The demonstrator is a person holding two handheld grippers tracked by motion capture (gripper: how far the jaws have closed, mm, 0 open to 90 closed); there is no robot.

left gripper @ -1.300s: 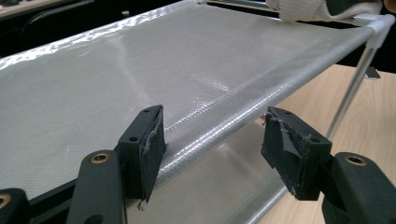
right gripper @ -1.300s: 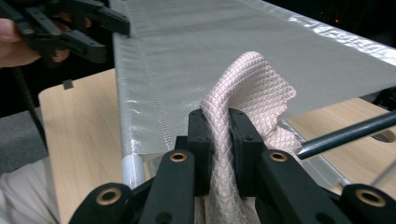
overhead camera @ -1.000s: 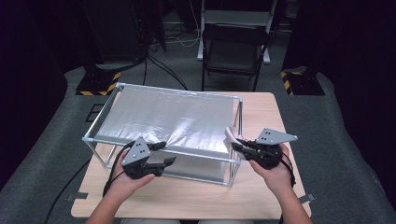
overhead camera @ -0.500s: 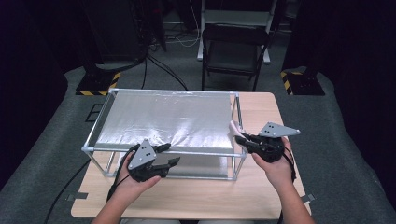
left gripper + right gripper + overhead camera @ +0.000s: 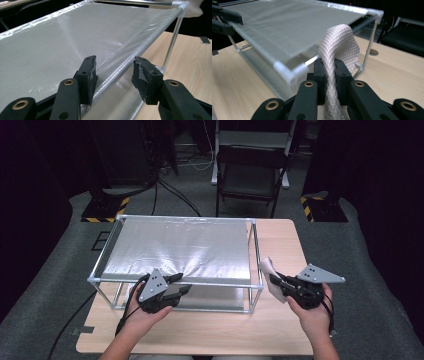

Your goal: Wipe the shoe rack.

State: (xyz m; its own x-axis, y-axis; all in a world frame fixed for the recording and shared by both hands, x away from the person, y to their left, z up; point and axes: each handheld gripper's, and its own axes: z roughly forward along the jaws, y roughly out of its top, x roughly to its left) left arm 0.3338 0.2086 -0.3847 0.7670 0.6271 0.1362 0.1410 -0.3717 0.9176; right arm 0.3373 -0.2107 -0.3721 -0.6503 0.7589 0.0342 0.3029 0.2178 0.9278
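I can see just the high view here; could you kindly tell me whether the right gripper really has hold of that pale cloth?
Observer: Yes. In the right gripper view the right gripper is shut on the waffle-textured cloth, which rises in a fold above the jaws.
Operator: Thank you. And is the left gripper gripping the rack?
Observer: Not yet. In the left gripper view the left gripper straddles the silver sheet's front edge; its jaws have just been closing, with a gap left on the right side.
Operator: Is the cloth touching the rack?
Observer: I cannot tell; it stands near the corner post.
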